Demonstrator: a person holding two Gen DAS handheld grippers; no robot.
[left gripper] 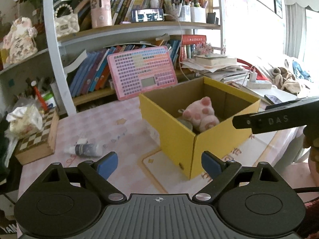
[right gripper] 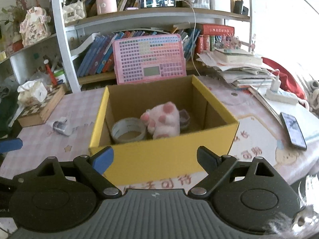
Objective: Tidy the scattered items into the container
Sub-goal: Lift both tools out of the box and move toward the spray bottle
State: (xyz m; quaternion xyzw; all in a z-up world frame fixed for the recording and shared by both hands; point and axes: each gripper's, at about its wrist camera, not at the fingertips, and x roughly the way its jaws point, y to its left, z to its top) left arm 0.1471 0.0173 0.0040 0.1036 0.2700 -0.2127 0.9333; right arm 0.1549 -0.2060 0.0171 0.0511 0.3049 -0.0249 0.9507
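A: Which step is being worked on?

B: The sorting is judged to be partly done. A pink paw plush (right gripper: 162,120), a tape roll (right gripper: 128,132) and a smaller roll (right gripper: 184,119) are already being held inside the yellow box (right gripper: 159,155) at the centre of the right wrist view. One small bottle (left gripper: 88,150) is still being left lying on its side on the desk (left gripper: 95,127), at the lower left of the left wrist view.

A: And the grippers?

B: The left gripper (left gripper: 159,164) is being held with its jaws apart and nothing between them; the right gripper (right gripper: 155,160) is likewise being held spread and empty, just in front of the box's near wall.

A: What is being called for next?

B: A reach to the bottle is probably being called for, most readily by the left gripper, with the jaws closed across the bottle's body.

A: Room for moving?

B: Open desk is being offered around the bottle, though the chequered wooden box (left gripper: 37,141) is sitting near it to the left, and the yellow box's corner is standing to the right.
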